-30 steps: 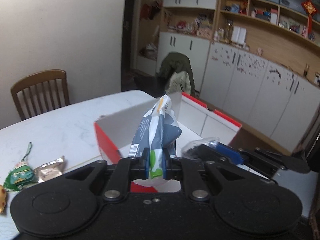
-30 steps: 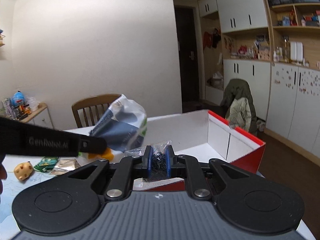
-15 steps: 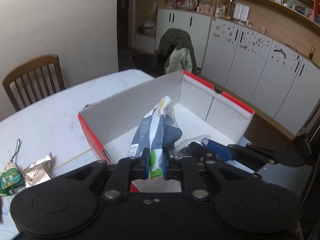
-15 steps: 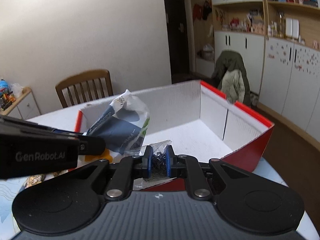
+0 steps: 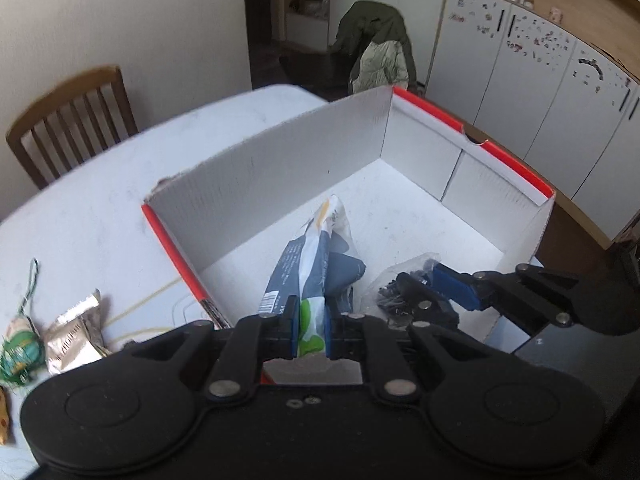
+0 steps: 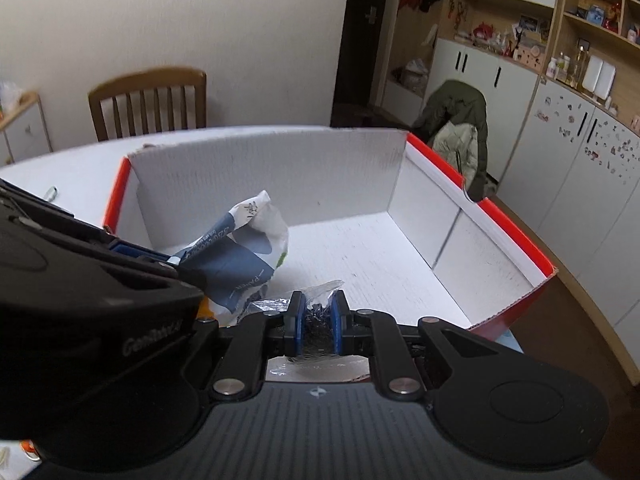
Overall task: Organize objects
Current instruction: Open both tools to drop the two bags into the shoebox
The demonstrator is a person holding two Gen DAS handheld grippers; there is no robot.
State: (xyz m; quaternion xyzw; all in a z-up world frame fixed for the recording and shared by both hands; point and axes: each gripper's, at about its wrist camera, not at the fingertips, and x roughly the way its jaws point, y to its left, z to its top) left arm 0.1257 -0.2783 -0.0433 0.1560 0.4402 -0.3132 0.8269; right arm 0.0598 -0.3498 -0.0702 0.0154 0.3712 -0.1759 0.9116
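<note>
White tabletop [image 5: 80, 216] carries everything, with a wooden chair [image 5: 68, 120] behind it and cupboards along the far wall.

Left to right:

- Loose on the table, left of the box: a green pouch on a cord [image 5: 18, 344] and a silver packet [image 5: 74, 336]. Neither is packed yet. Both sit on the left gripper's side, so that arm looks the natural one for them later.
- Red-and-white cardboard box [image 5: 280, 160], open top, floor bare apart from what the grippers bring in.
- Left gripper [image 5: 308, 330]: closed on the bottom edge of a blue-and-white bag [image 5: 320, 256]. Bag stands up and away from the gripper, long axis running forward along the fingers, over the near-left part of the box floor. From the right wrist view the bag [image 6: 240, 252] looks crumpled and leans toward the box middle.
- Right gripper [image 6: 318, 316]: closed on a clear pouch of small dark parts [image 6: 316, 304]. In the left wrist view that pouch [image 5: 400, 288] hangs just right of the bag, close beside it; whether they touch, cannot tell.

Key relation: both loads are already inside the box outline, at the near wall, with open floor ahead and to the right. Whether either load rests on the floor or hangs just above it, cannot tell.

My read: next step is a release. The bag would tip forward along its long axis, toward the middle. The pouch is floppy and should slump where it is let go. Small risk the two land on each other, given how close they are.
</note>
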